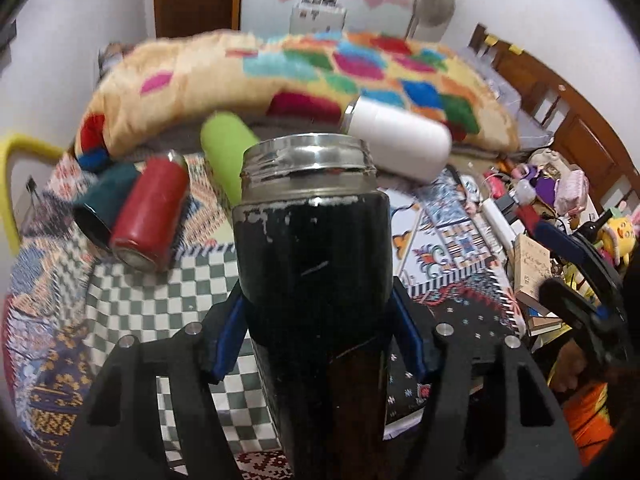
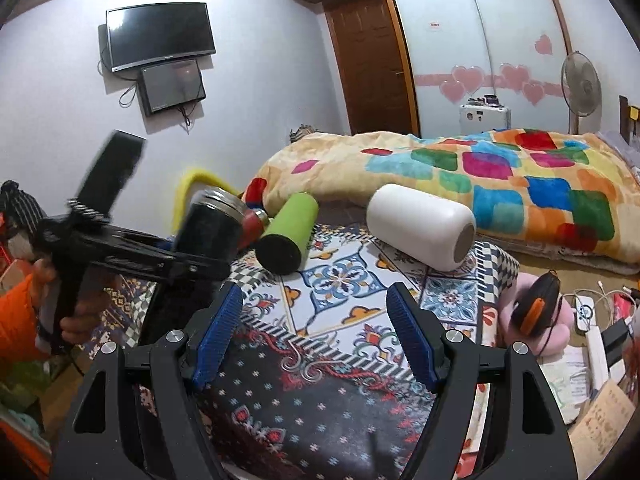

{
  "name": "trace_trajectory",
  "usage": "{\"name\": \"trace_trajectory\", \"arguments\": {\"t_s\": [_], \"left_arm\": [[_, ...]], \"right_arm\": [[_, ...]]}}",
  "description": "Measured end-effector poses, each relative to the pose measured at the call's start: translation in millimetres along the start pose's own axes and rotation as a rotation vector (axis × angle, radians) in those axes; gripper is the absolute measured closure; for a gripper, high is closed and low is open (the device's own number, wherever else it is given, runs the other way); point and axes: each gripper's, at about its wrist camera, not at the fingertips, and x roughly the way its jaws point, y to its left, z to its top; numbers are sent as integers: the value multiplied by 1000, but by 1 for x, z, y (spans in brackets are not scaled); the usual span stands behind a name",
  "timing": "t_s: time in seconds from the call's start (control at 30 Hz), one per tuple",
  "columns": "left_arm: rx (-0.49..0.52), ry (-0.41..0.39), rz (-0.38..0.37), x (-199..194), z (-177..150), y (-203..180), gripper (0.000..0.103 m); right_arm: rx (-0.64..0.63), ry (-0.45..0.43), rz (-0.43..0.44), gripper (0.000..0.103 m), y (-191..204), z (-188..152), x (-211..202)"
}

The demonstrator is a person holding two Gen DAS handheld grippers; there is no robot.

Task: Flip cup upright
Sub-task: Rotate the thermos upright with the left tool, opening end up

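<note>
Ribbed blue jaws of the left gripper [image 1: 316,344] pinch a chipped black steel-rimmed cup [image 1: 312,248]; right gripper [image 2: 314,336] spread.

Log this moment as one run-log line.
left gripper: shut on black cup, mouth up | right gripper: open, empty | white cup: lying

No legible text — labels too blurred.

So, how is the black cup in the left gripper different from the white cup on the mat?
The black cup is clamped in the left gripper, mouth up; the white cup lies on its side, untouched. The black cup's paint is chipped below its rim; the white cup looks clean. Both have a bare metal neck and no lid.
</note>
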Motion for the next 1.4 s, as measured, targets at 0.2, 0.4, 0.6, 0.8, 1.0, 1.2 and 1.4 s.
{"name": "trace_trajectory", "arguments": {"t_s": [0.2, 0.4, 0.6, 0.8, 1.0, 1.2, 1.4], "left_arm": [[63, -133, 12, -42, -12, -13, 39], [82, -199, 5, -56, -10, -15, 39], [67, -256, 3, -58, 7, -11, 39], [82, -261, 18, -44, 14, -13, 39], [114, -219, 23, -26, 9, -22, 39], [129, -214, 28, -15, 8, -29, 39], [126, -229, 41, -8, 12, -30, 39]], "right_arm": [[-18, -25, 5, 31, 14, 8, -1], [-37, -68, -16, 22, 23, 14, -4], [-26, -85, -39, 18, 21, 17, -2], [-27, -87, -72, 10, 19, 16, 1], [-45, -86, -82, 10, 21, 13, 2], [-53, -89, -84, 10, 24, 11, 0], [-47, -89, -94, 10, 24, 10, 0]]}}
